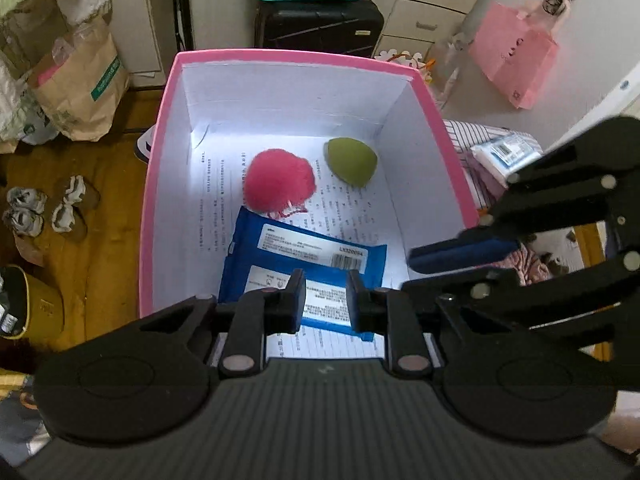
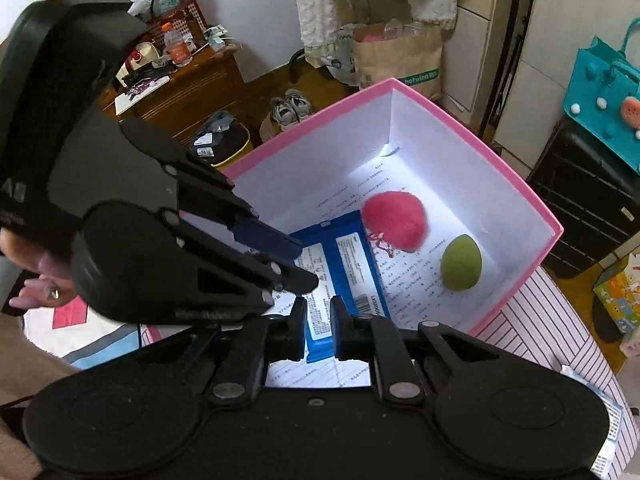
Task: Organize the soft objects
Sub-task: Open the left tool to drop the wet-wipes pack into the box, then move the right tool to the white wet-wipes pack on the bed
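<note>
A pink box (image 1: 160,128) (image 2: 516,184) with white walls stands open below both grippers. On the printed paper at its bottom lie a fluffy pink pompom (image 1: 280,180) (image 2: 394,220), a green egg-shaped sponge (image 1: 352,160) (image 2: 460,262) and a blue wipes packet (image 1: 304,248) (image 2: 352,264), flat at the near end. My left gripper (image 1: 326,300) (image 2: 308,264) hovers over the packet, shut, with nothing in it. My right gripper (image 2: 320,328) (image 1: 410,270) hangs beside it near the box's right wall, also shut and empty.
The box rests on a striped cloth (image 2: 560,344). A small white and blue pack (image 1: 504,152) lies to its right. On the wooden floor are shoes (image 1: 48,208), a paper bag (image 1: 80,84) and a yellow bin (image 1: 36,304). A black suitcase (image 1: 320,24) stands behind the box.
</note>
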`<control>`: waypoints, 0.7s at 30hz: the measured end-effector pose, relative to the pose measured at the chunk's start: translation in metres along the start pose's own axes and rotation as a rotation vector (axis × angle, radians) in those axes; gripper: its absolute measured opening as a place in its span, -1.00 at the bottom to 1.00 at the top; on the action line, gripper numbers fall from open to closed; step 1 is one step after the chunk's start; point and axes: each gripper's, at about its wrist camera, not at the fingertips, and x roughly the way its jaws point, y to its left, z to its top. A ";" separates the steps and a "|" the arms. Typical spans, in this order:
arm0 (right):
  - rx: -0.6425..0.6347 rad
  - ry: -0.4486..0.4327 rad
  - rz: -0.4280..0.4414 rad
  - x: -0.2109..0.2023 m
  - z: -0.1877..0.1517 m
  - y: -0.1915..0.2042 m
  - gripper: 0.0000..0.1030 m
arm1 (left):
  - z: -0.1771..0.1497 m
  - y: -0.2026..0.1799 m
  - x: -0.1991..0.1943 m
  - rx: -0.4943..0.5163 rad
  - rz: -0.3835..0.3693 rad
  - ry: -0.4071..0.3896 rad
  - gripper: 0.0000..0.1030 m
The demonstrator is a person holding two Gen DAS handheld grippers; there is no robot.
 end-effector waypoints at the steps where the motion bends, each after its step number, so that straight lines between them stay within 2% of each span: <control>1: 0.001 -0.006 0.001 -0.001 -0.002 -0.002 -0.68 | 0.000 0.001 0.001 -0.003 0.005 -0.002 -0.62; 6: 0.046 -0.068 0.021 -0.014 -0.019 -0.010 -0.65 | 0.001 0.004 0.005 0.003 0.045 -0.024 -0.62; 11: 0.089 -0.172 0.020 -0.056 -0.047 -0.017 -0.64 | -0.008 -0.007 -0.022 0.055 0.082 -0.102 -0.54; 16: 0.136 -0.250 -0.022 -0.106 -0.083 -0.025 -0.60 | -0.019 -0.028 -0.058 0.086 0.099 -0.168 -0.31; 21: 0.174 -0.287 -0.083 -0.141 -0.120 -0.027 -0.52 | -0.029 -0.056 -0.080 0.107 0.130 -0.178 -0.20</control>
